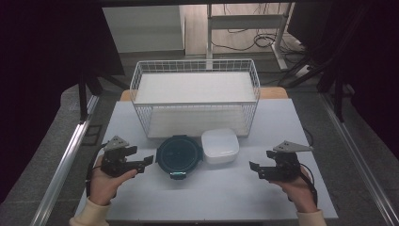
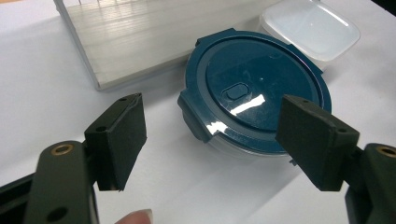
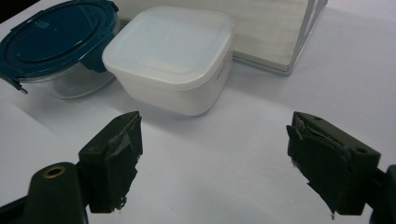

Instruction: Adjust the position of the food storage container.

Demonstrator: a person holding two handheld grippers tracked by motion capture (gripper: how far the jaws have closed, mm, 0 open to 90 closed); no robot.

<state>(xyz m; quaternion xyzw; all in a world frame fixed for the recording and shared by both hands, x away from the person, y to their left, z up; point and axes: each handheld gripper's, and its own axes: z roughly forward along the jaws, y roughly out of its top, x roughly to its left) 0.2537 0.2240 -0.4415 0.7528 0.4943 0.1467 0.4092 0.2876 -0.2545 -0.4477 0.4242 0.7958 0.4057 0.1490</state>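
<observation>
- a white wire basket (image 1: pixel 195 70) stands at the far side of my pale table (image 1: pixel 211 197).
- just before it, a round blue-lidded container (image 1: pixel 179 155) touches a square white lidded box (image 1: pixel 219 145).

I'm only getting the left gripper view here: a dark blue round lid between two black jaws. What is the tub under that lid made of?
Observer: Clear walls. In the right gripper view the round container is see-through below its blue lid.
Operator: And the pale box behind it, what shape is it?
Observer: A squarish white container with rounded corners, lid on, standing right beside the round one.
Operator: The slatted thing at the top?
Observer: That is the floor of a white wire basket, seen whole from the high view, behind both containers.
Operator: Where is the other gripper?
Observer: The right gripper is held open over bare table, touching nothing, like the left gripper.
</observation>
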